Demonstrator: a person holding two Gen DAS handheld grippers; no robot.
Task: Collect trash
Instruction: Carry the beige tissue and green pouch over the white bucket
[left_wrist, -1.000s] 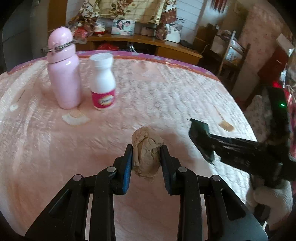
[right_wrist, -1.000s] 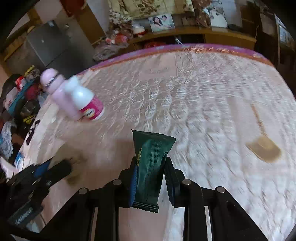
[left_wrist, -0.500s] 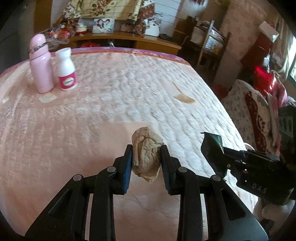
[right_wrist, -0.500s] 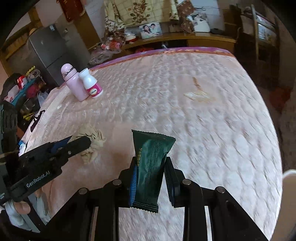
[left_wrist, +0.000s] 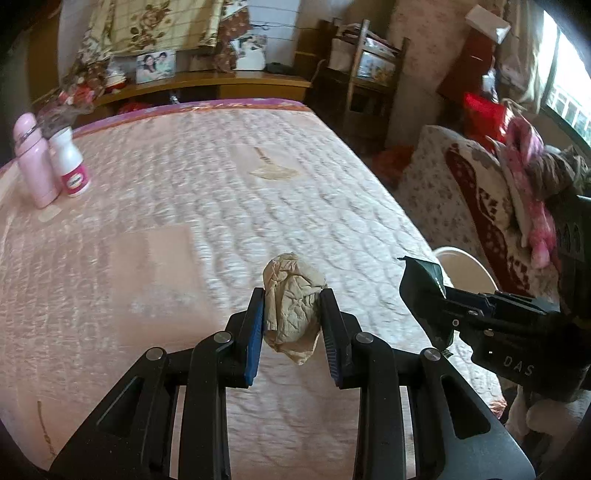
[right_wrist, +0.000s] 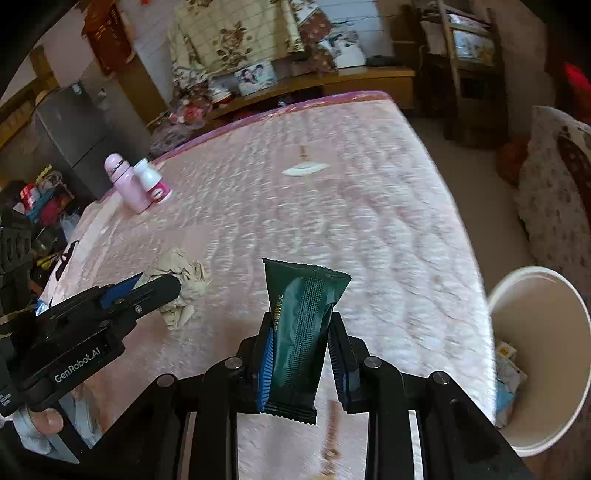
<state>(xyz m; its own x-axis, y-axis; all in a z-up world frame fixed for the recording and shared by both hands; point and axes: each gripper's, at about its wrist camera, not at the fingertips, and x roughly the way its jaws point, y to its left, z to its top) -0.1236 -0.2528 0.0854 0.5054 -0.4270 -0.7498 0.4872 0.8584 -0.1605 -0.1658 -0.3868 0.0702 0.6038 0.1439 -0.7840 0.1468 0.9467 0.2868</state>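
- Judging progress from both wrist views, the pick-up stage appeared complete for two items; the disposal stage appeared not yet done.
- Left gripper (left_wrist: 291, 317): its blue-padded fingers (left_wrist: 255, 332) were pinching a crumpled beige paper wad (left_wrist: 291, 295); the wad was held above the near part of the pink quilted mattress (left_wrist: 184, 206), clear of the surface.
- Right gripper (right_wrist: 300, 354): its claw was pinching a dark green snack wrapper (right_wrist: 301, 325); the wrapper stood upright between the pads, its crimped lower edge hanging below them.
- White waste bin (right_wrist: 539, 354): it stood on the floor just beside the mattress edge, to the right of the right gripper; it already held some light-coloured litter at the bottom; neither held item was over its mouth.
- Remaining work, as a judgement: both items had to be carried over the bin and released; a flat brownish scrap (left_wrist: 273, 171) lay on the far half of the mattress and possibly counted as further trash.
- Pink bottle (left_wrist: 35, 166) and white pill bottle (left_wrist: 70, 166): both stood upright, touching or nearly so, at the far left of the mattress; whether they were trash could not be told.
- View differences: the right wrist view showed the interior of the bin and its contents; the left wrist view showed only a part of its rim behind the wrapper; the left wrist view showed the patterned bedding pile (left_wrist: 487, 199) at the right more fully; the right wrist view showed a grey refrigerator (right_wrist: 74, 129), absent from the other.
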